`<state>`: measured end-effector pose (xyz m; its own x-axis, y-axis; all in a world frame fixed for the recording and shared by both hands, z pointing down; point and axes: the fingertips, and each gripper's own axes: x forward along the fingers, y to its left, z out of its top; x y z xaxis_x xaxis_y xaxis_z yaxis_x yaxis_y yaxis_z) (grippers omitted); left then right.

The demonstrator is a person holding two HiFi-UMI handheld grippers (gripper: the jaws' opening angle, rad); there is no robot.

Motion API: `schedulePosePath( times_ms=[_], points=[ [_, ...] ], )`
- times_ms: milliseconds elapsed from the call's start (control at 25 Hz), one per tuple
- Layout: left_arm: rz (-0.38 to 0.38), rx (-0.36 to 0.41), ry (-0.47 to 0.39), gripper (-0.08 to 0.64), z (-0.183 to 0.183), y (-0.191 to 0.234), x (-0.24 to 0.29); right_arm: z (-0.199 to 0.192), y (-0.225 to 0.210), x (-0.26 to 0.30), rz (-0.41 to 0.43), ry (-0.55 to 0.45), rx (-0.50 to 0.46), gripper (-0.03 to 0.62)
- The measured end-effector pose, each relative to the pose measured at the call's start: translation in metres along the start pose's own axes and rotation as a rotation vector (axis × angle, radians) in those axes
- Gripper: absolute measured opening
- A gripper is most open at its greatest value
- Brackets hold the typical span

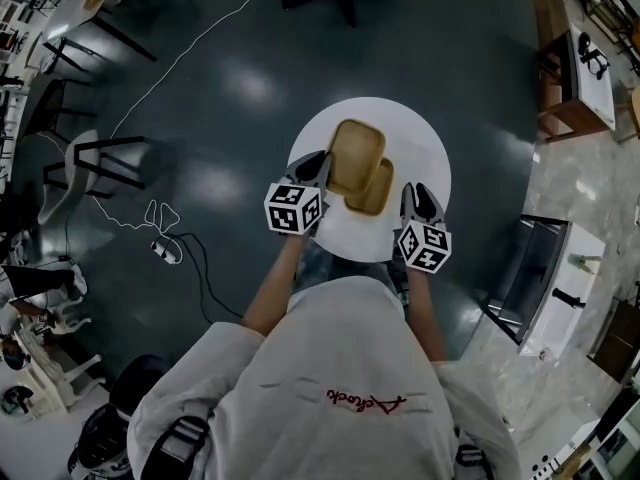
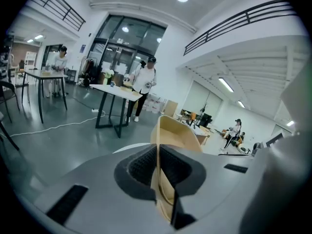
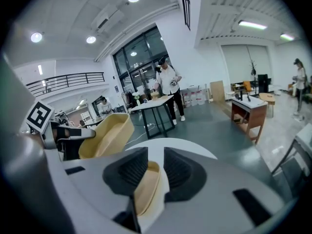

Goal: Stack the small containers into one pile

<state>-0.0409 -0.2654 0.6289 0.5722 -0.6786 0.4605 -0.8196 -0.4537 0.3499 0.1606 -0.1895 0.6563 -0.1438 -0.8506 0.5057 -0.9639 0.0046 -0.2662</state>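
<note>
Over a round white table [image 1: 425,148], the left gripper [image 1: 320,165] pinches the thin rim of a large smooth tan rounded-rectangular container [image 1: 355,153]. The right gripper [image 1: 409,195] is clamped on the rim of a smaller matching tan container [image 1: 372,194] just beside it.

The larger container [image 1: 357,156] and the smaller container [image 1: 372,188] are looking like smooth, matt tan plastic. The round tabletop [image 1: 425,153] is showing a smooth, white, matt face. The dark floor [image 1: 230,88] is gleaming and throwing back lamp glare. The left claw [image 2: 158,165] and the right claw [image 3: 155,172] are showing smooth grey plastic shells and ribbed black pads [image 2: 140,167]. At lower centre, the sweatshirt [image 1: 330,388] is reading as soft grey cloth.
</note>
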Motion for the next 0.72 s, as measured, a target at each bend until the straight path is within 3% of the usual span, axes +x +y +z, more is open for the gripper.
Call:
schedulePosePath(
  times_ms=[360, 720],
  points=[
    [-0.010, -0.049, 0.033, 0.026, -0.029, -0.026, 0.019, -0.009, -0.027, -0.009, -0.002, 0.024, 0.002, 0.109],
    [0.002, -0.082, 0.125, 0.026, -0.081, -0.024, 0.034, -0.035, -0.042, -0.005, -0.002, 0.083, 0.001, 0.103]
  ],
)
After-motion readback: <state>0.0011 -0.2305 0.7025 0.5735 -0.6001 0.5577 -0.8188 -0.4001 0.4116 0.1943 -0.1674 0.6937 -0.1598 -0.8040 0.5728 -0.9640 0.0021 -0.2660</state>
